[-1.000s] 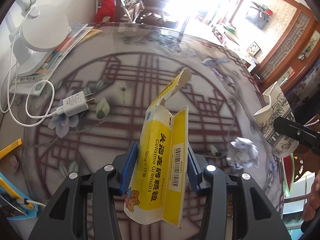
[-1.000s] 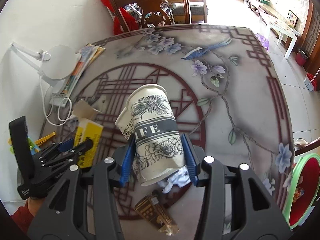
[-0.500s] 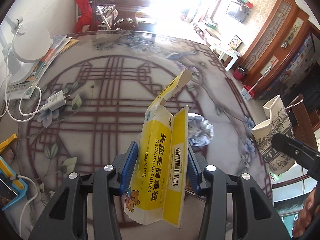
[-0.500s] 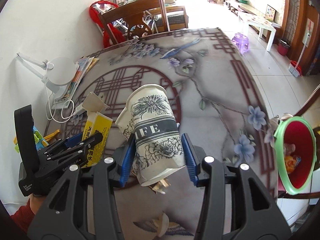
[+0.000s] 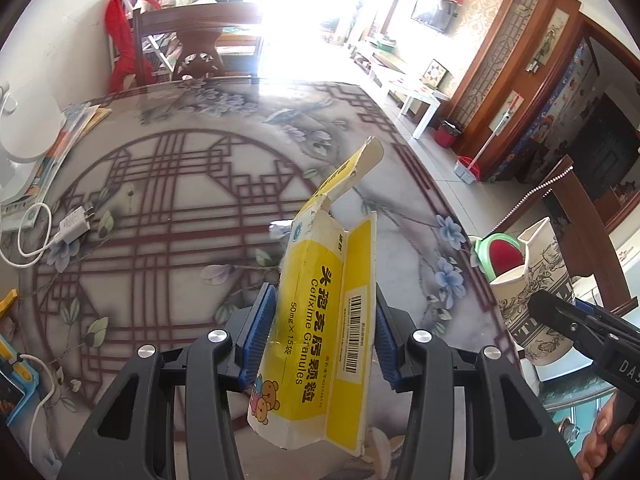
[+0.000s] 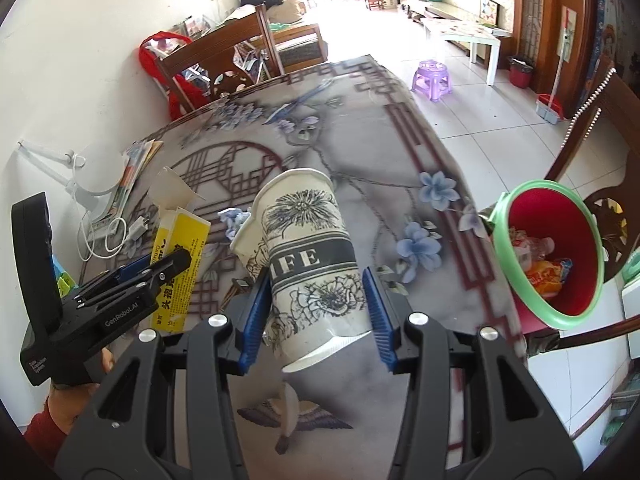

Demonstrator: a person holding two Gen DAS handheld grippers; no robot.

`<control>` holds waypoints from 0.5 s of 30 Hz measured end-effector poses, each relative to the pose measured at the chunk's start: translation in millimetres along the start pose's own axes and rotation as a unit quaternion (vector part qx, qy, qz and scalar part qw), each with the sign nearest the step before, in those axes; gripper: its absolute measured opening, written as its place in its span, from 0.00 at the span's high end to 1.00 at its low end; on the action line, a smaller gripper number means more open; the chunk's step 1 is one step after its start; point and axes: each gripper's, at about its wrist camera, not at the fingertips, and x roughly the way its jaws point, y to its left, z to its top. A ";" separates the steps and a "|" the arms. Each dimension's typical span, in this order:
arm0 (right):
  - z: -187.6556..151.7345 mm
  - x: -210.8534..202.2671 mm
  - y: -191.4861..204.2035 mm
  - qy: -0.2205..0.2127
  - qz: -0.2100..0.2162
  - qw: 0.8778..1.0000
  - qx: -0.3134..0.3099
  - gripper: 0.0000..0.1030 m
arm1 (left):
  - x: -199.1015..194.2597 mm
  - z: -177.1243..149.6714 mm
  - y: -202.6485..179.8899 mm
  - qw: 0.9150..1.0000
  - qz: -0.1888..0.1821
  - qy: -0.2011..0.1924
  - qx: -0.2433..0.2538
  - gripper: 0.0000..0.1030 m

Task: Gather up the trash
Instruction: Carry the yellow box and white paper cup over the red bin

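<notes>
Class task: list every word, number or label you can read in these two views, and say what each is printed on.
"Cefixime Granules" and "50mg x 15": yellow medicine box.
Chinese characters on the box: printed large, not transcribed here.
Barcode digits on the box: too small.
"IFE": paper cup, first letter hidden.
"GenRobot.AI": left gripper.
"DAS": right gripper, cut off.

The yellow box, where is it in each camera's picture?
Left wrist view: the yellow box is in the low middle, clamped in the left gripper.
Right wrist view: it is at the left, behind the left gripper.
Shared landmark: the green-rimmed red bin beyond the table's right edge.
</notes>
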 end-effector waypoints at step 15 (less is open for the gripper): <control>-2.2 -21.1 -55.0 -0.015 -0.025 0.999 0.040 0.57 | 9.9 6.4 -46.7 0.999 -0.012 0.004 0.030 0.57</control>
